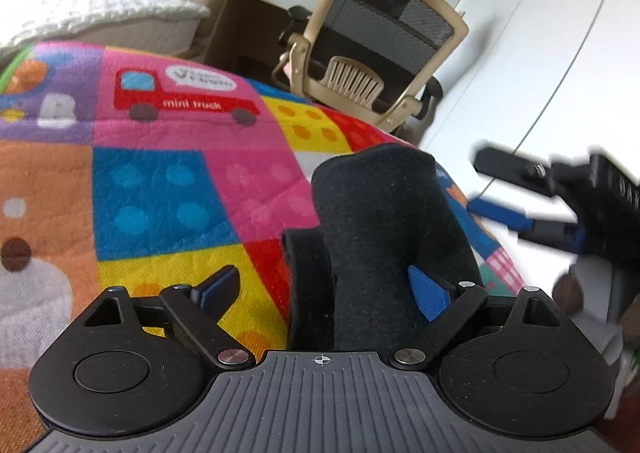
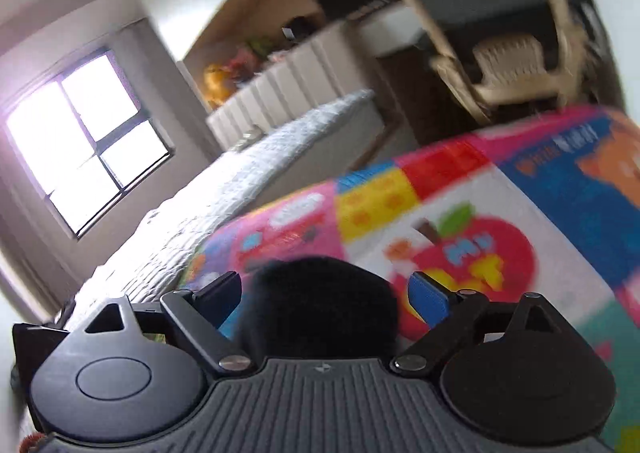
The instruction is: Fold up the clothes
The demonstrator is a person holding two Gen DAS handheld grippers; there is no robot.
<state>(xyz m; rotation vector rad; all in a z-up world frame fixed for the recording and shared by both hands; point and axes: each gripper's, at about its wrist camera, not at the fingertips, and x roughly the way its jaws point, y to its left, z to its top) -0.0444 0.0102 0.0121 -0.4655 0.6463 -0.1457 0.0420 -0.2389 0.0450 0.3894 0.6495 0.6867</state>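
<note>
A folded black garment (image 1: 384, 237) is seen lying on the colourful bed quilt (image 1: 160, 181), between the spread fingers of the left tool (image 1: 326, 285), released, while the right tool (image 2: 324, 293), also spread, is blurred near it, probably so the fold can be finished.

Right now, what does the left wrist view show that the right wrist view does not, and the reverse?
Only the left wrist view shows the red mini truck print on the quilt, the other gripper out to the right, apparently open, and the white closet panels.

Only the right wrist view shows the bright paned window, the red apple print and the shelf toys, all blurred.

Both show the dark folded garment between open blue fingers, the colourful patchwork quilt, the white knitted blanket and the beige mesh office chair.
</note>
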